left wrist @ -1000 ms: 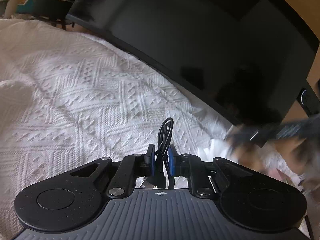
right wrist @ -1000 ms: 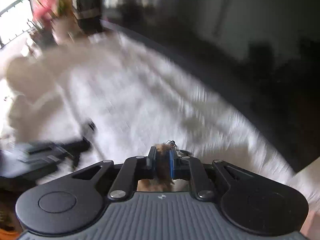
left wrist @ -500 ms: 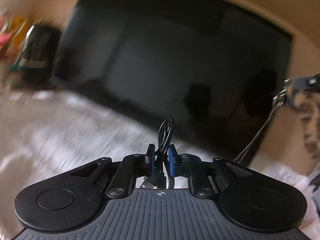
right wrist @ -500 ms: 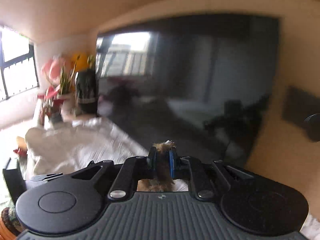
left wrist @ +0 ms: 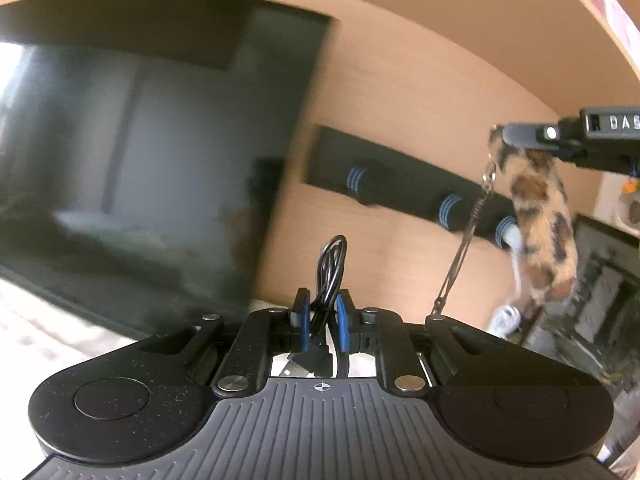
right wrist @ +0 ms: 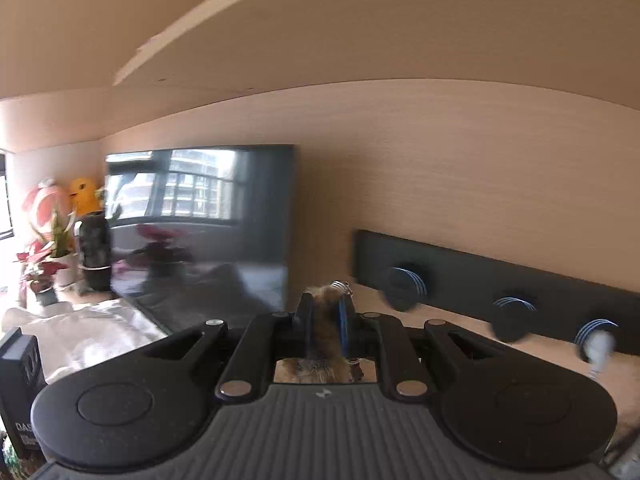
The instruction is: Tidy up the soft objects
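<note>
Two soft things held aloft: left gripper (left wrist: 320,312) clamped on a coiled black cable (left wrist: 330,270), light, springy; right gripper (right wrist: 325,320) clamped on a furry spotted keychain toy (left wrist: 536,216) by its top, dangling limp near the peg rack (right wrist: 496,276); chain (left wrist: 464,240) swings free

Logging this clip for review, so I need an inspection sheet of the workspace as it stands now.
Surface: white textured cloth, seen low left in the right wrist view.
Job's things: furry calico toy with a metal chain hanging down from the right tongs.
Clutter: white object below the toy, blurred.
Grippers: left tongs shut on a coiled black cable; right tongs shut on the toy's fur.
Cables: only the black cable, with its USB plug behind the pads.
Surroundings: dark TV screen, wooden wall, black rack with blue-ringed pegs, plants and yellow toy beside the window.
</note>
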Tool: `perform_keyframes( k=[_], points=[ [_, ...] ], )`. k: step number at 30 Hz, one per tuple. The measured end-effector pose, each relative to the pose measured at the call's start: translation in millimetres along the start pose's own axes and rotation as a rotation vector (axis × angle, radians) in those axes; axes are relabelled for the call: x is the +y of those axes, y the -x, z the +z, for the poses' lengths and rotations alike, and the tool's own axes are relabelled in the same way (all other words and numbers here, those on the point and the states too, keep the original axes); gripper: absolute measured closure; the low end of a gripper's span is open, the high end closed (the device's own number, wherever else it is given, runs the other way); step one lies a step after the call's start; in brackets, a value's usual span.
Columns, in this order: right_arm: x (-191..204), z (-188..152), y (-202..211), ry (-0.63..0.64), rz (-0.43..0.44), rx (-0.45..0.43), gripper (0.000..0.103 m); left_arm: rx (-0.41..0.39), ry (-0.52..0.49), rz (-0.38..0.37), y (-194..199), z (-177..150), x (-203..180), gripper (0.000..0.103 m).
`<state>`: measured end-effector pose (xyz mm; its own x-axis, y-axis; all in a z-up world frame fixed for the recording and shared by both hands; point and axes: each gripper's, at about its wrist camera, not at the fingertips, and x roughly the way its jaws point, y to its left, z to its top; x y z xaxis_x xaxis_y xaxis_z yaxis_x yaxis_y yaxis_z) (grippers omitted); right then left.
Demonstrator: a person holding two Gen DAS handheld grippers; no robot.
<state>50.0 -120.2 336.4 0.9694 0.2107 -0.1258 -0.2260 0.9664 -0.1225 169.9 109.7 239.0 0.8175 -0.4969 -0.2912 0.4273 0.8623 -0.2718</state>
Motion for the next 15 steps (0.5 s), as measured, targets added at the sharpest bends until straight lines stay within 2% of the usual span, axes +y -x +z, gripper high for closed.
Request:
perform_keyframes(
  k=[7, 12, 13, 14, 15],
  points=[
    [-58, -32, 7, -0.089, -0.051, 0.037, 0.091, 0.107, -0.052, -0.100, -50, -18, -65, 0.086],
    [-85, -67, -2, -0.160, -0.083, 0.104, 0.088, 0.205, -0.018, -0.163, -85, -44, -88, 0.086],
    [-89, -78, -9, -0.170, -0.091, 0.131, 0.080, 0.241, 0.004, -0.171, -96, -53, -89, 0.085],
    [-93, -90, -16, -0.177, -0.090, 0.167, 0.062, 0.309, 0.019, -0.160, -111, -65, -90, 0.085],
    [-97, -104, -25, -0.184, -0.087, 0.209, 0.051, 0.371, 0.014, -0.136, -126, -77, -90, 0.085]
  ],
)
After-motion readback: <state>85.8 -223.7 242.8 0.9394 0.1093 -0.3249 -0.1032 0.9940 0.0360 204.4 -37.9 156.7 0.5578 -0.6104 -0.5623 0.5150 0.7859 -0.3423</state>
